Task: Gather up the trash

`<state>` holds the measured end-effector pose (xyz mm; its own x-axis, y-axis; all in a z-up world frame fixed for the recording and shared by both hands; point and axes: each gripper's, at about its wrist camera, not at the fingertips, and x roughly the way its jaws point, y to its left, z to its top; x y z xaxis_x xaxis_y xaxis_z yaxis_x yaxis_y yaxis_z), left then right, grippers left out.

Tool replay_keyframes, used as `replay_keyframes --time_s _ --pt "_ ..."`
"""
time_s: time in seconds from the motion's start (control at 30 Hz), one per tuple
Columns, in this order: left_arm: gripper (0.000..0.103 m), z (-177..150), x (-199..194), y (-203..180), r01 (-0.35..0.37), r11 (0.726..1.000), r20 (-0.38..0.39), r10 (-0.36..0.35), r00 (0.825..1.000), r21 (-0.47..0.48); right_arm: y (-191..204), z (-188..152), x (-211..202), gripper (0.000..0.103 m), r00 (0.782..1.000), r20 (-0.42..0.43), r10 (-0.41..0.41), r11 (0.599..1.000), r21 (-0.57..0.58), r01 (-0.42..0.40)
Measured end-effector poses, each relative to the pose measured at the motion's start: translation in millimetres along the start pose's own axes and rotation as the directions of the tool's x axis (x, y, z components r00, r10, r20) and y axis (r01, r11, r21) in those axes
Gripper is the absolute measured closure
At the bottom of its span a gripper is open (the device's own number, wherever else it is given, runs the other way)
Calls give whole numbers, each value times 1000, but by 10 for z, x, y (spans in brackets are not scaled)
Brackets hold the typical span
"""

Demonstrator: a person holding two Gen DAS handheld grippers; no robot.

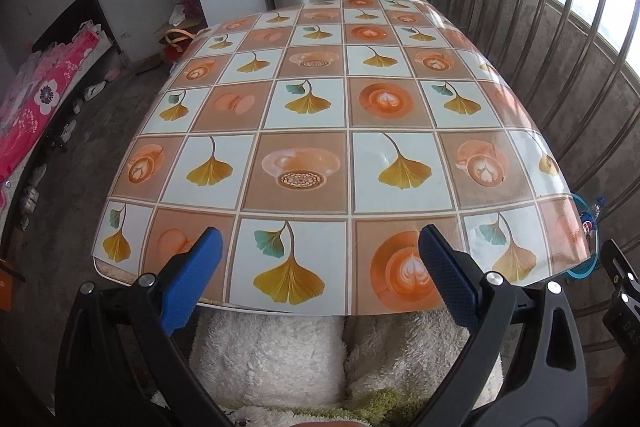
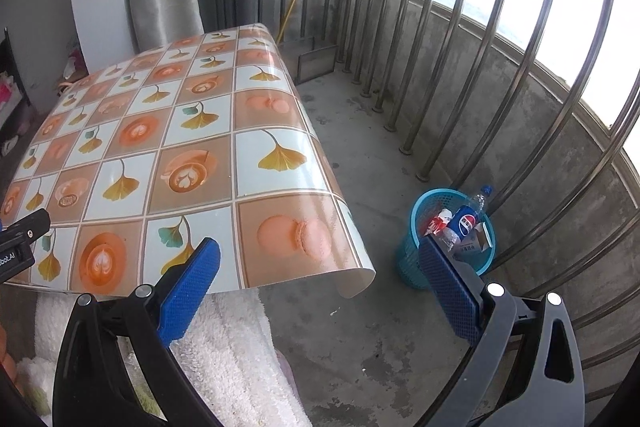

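Setting: balcony with concrete floor (image 2: pixel 360 327) and metal railing (image 2: pixel 460 75).
Left wrist view, table: tablecloth (image 1: pixel 320 131) with ginkgo leaves and coffee cups covers it; nothing lies on top.
Left wrist view, tool: left gripper (image 1: pixel 320 247) spread wide over the near table edge, holding nothing.
Right wrist view, bin: blue basket (image 2: pixel 408 263) on the floor beside the table, by the railing.
Right wrist view, trash: Pepsi bottle (image 2: pixel 466 221), clear bottle (image 2: pixel 478 201) and cartons inside the basket.
Right wrist view, tool: right gripper (image 2: pixel 320 255) wide apart, empty.
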<state>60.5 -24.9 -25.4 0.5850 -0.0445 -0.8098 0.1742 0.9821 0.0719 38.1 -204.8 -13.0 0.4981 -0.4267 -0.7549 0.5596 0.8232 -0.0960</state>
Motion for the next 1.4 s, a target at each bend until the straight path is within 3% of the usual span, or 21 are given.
replay_keyframes --time_s 1.4 --pt "9 -1 -39 -123 -25 999 -2 25 1000 40 -62 19 -21 6 1000 6 -11 1000 12 11"
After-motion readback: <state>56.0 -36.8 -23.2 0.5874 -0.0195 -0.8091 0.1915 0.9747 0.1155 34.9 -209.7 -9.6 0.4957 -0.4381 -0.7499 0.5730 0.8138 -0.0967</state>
